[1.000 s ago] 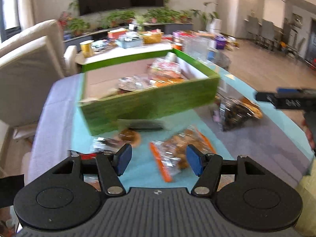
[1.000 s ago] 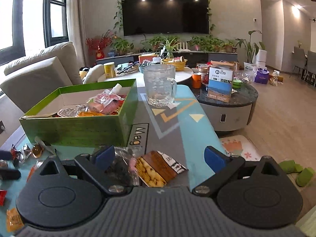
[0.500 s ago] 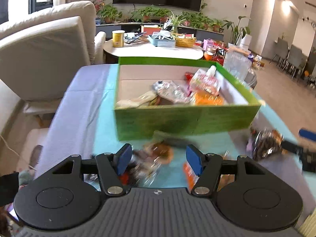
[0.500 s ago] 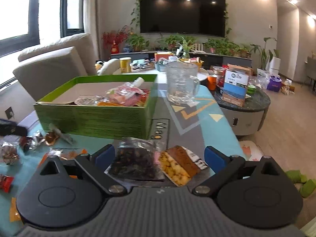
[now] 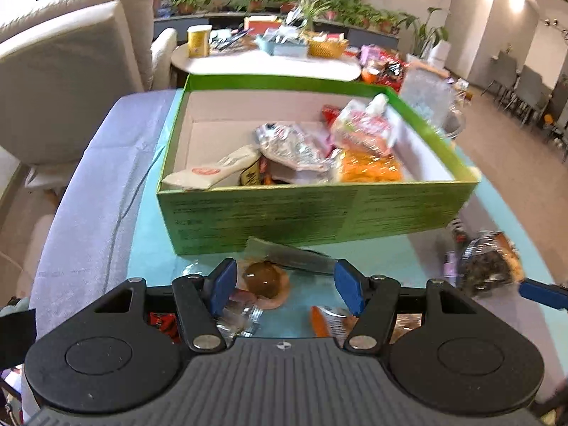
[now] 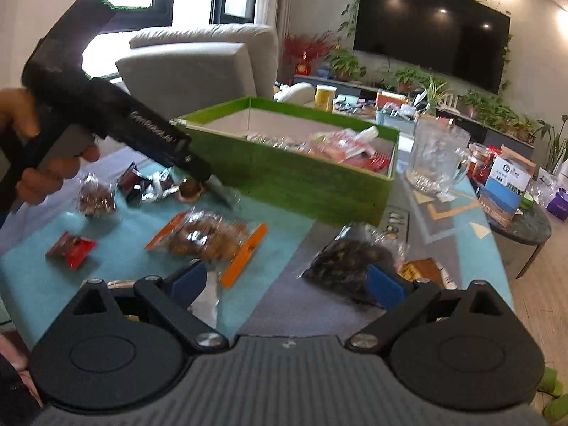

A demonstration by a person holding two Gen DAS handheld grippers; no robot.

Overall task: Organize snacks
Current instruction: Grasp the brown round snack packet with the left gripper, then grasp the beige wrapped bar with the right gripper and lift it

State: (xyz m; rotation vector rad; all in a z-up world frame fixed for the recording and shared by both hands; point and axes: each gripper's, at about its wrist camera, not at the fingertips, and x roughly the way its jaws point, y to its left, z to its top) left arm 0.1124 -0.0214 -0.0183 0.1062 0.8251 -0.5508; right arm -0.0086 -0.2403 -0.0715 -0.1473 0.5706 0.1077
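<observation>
The right gripper [image 6: 285, 282] is hovering with jaws apart over the table [image 6: 117, 248], between an orange-edged snack bag [image 6: 207, 239] and a dark snack bag [image 6: 349, 261]; the green box [image 6: 301, 181] is sitting beyond.

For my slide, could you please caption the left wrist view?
Open left gripper hovers over wrapped snacks before the green box.

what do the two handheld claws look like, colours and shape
Both match: the left claw and right claw have blue pads on black linkage arms with silver pivot screws, round black housings either side, and a ribbed grey body. Seen from the right wrist, the left claw has a black pistol-style handle with white lettering.
</observation>
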